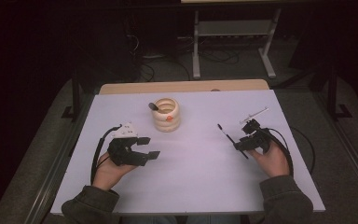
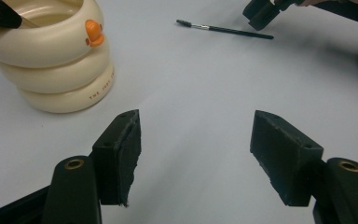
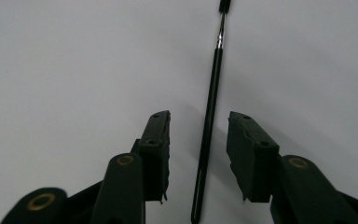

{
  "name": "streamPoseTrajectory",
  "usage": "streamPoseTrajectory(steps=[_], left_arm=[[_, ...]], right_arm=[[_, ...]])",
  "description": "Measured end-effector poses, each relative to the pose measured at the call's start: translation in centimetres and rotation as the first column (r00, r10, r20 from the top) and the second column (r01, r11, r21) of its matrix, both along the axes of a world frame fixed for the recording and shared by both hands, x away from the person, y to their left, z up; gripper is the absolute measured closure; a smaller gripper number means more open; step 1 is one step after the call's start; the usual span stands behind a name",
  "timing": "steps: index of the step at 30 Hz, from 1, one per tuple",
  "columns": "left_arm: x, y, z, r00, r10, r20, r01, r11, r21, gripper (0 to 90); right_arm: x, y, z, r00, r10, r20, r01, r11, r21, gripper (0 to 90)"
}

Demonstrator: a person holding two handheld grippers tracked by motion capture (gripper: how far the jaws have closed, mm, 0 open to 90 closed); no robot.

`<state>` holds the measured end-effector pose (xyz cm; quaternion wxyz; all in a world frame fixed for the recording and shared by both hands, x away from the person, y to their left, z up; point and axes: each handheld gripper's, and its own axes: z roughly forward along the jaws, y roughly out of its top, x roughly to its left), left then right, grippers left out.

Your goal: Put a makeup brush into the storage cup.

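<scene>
The thin black brush point(image 3: 209, 116) lies flat on the tabletop point(image 1: 191, 186) toward its right edge, between the right gripper's point(image 3: 198, 156) narrowed fingers, not yet pinched. It looks light, stiff and slippery, so grip mid-handle. The left gripper point(image 2: 196, 158) stands wide, holding nothing.

The table point(image 1: 186, 177) top looks like smooth, matt, pale plastic or laminate, with a bare wood strip point(image 1: 184, 87) along its far edge. Near that strip, the cream holder point(image 2: 56, 56) is glossy, smooth ceramic or plastic. The brush point(image 3: 208, 126) has a glossy black handle and a shiny metal ferrule. The pads point(image 2: 126, 154) of the left gripper point(image 2: 196, 158) look matt, rough-edged black rubber.
</scene>
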<state>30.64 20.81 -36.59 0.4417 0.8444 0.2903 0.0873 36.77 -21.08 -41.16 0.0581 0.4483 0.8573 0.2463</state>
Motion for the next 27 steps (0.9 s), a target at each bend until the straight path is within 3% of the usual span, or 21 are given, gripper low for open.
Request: streamPoseTrajectory(steps=[10,14,21,27], left_arm=[[0.1,-0.1,-0.2,0.9999,-0.012,-0.007,0.012,0.9999,-0.011,33.7],[0.1,-0.1,-0.2,0.9999,-0.014,-0.009,0.014,0.9998,-0.011,33.7],[0.2,-0.3,-0.4,0.9997,-0.014,-0.018,0.014,0.9999,-0.008,34.5],[0.1,-0.5,-0.5,0.9996,-0.02,-0.021,0.02,0.9998,-0.004,34.5]], right_arm=[[0.4,0.3,-1.0,0.9989,0.009,-0.046,-0.011,0.999,-0.048,70.7],[0.5,0.8,-1.4,0.9984,0.01,-0.056,-0.016,0.994,-0.106,76.2],[0.4,1.3,-1.4,0.9992,0.002,-0.039,-0.008,0.99,-0.138,84.5],[0.3,1.5,-1.4,0.9995,0.008,-0.032,-0.013,0.988,-0.154,85.2]])
